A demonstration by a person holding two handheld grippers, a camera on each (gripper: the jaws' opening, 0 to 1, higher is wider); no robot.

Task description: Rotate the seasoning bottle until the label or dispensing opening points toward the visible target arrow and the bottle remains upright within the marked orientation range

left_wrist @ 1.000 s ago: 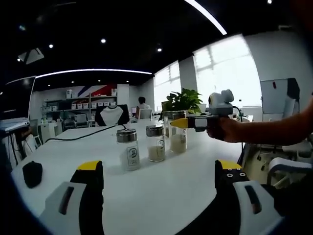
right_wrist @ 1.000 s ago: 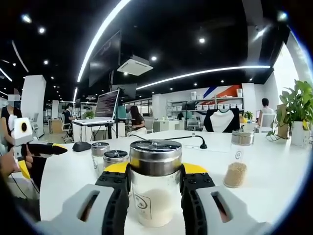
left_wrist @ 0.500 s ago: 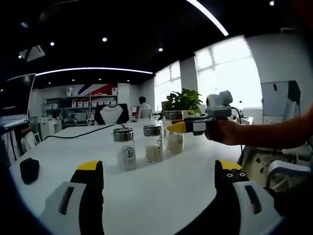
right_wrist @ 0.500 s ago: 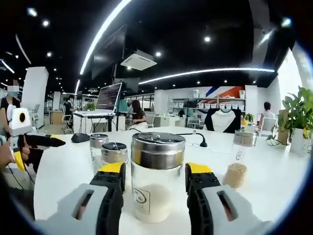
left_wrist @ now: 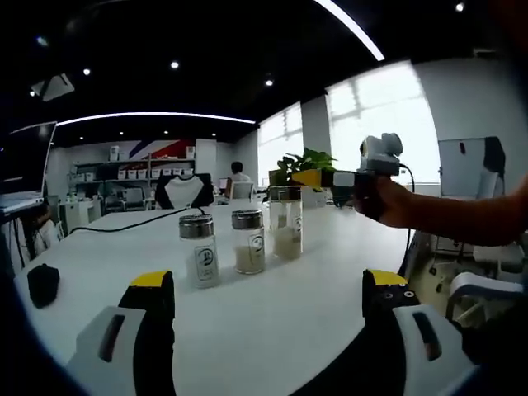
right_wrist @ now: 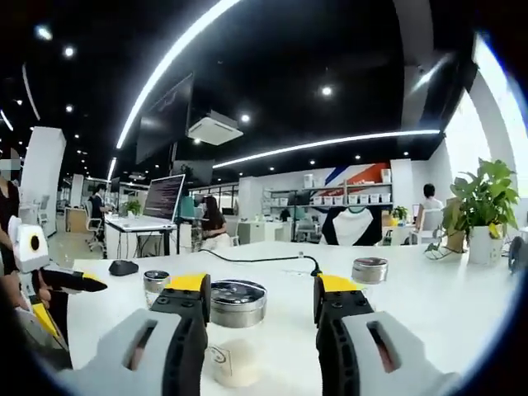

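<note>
The right tool hangs released above the clear glass seasoning bottle with a steel lid, its yellow-tipped jaws wide to either side and not touching it. The bottle stands upright on the white surface. The left tool is also released, jaws spread, with three bottles standing ahead of it.

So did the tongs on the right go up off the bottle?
Yes. In the left gripper view the right tongs have gone from beside the seasoning bottle to above its lid, measured against the potted plant behind.
</note>
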